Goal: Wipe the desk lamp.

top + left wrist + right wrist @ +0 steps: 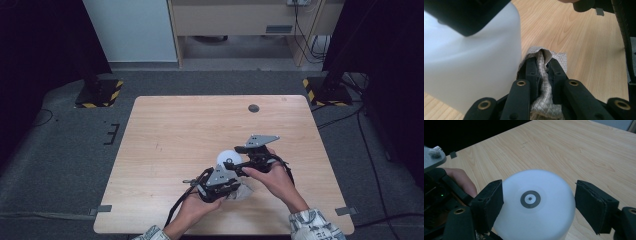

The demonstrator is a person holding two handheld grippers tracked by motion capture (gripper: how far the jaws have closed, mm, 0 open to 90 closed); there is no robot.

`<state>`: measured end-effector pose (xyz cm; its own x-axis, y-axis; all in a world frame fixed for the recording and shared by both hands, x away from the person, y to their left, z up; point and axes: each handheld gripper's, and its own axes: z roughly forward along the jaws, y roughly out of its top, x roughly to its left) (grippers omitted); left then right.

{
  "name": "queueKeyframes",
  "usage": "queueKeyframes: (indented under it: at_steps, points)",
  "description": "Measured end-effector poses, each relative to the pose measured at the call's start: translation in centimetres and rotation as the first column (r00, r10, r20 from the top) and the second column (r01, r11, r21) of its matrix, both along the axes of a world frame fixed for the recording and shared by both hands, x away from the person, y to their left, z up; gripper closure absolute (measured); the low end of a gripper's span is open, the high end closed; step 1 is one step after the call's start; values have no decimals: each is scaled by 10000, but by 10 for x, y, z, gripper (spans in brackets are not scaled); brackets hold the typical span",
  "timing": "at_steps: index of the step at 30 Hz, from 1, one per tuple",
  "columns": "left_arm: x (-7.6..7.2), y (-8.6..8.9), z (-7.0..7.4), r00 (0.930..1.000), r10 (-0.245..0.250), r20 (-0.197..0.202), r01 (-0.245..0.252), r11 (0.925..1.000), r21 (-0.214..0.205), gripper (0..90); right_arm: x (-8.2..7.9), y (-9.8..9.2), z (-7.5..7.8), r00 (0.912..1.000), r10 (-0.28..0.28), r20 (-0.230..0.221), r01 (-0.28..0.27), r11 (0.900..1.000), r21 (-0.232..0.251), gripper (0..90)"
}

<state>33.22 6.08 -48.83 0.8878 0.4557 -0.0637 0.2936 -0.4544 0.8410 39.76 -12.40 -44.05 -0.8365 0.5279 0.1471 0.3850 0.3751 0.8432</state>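
Pinching grey cloth (543, 82), left tool (543, 75) touches white container (471, 70)

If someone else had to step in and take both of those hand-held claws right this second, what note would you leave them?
Left gripper: shut on the grey quilted cloth, which is bunched between its jaws, right beside the container's wall.
Right gripper: clamped across the white plastic container, a pad on each side, near the front of the wooden table.
Done: cloth picked up, container steadied, the two brought together.
Left: apparently wiping the container with the cloth; how much is already wiped cannot be told. Then set both down.
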Motion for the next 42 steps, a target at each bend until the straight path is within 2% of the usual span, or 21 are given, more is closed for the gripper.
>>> queueKeyframes:
  at_steps: [4, 6, 11, 16, 19, 23, 27, 31, 42]
  points:
    - [-1, 10, 10, 10000, -79, -50, 77, 9992, -387, 806, 0, 0, 0, 10000, -16, -11, 16, 10000, -4, 239]
    - [-3, 17, 14, 9999, -112, -69, 109, 9990, -433, 806, -1, 0, 0, 10000, -6, 24, 6, 10000, -14, 240]
    - [-1, 33, 16, 9996, -116, -259, 109, 9996, -263, 806, -2, -2, 2, 9998, -113, 174, 112, 9999, 59, 200]
    - [2, 47, 15, 9986, -152, -500, 152, 9999, -10, 805, -4, -8, 4, 9996, -171, 228, 168, 9998, 119, 200]
    - [2, 53, 16, 9986, -153, -503, 156, 9999, 65, 805, -5, -11, 4, 9996, -173, 217, 170, 9997, 146, 202]
    - [2, 66, 18, 9988, 98, -477, -97, 10000, 6, 805, -5, -13, 4, 9996, -190, 188, 187, 9997, 168, 204]
    - [10, 81, 18, 9971, 536, -534, -539, 9985, -39, 805, -5, -10, 2, 9998, -155, 143, 154, 9999, 55, 203]
    - [17, 85, 15, 9951, 791, -589, -793, 9969, -2, 805, -5, -7, 0, 10000, -70, 66, 70, 10000, -15, 201]
    - [24, 89, 18, 9937, 959, -573, -969, 9952, -156, 805, -3, -7, -2, 9992, 107, -391, -100, 9998, 181, 210]
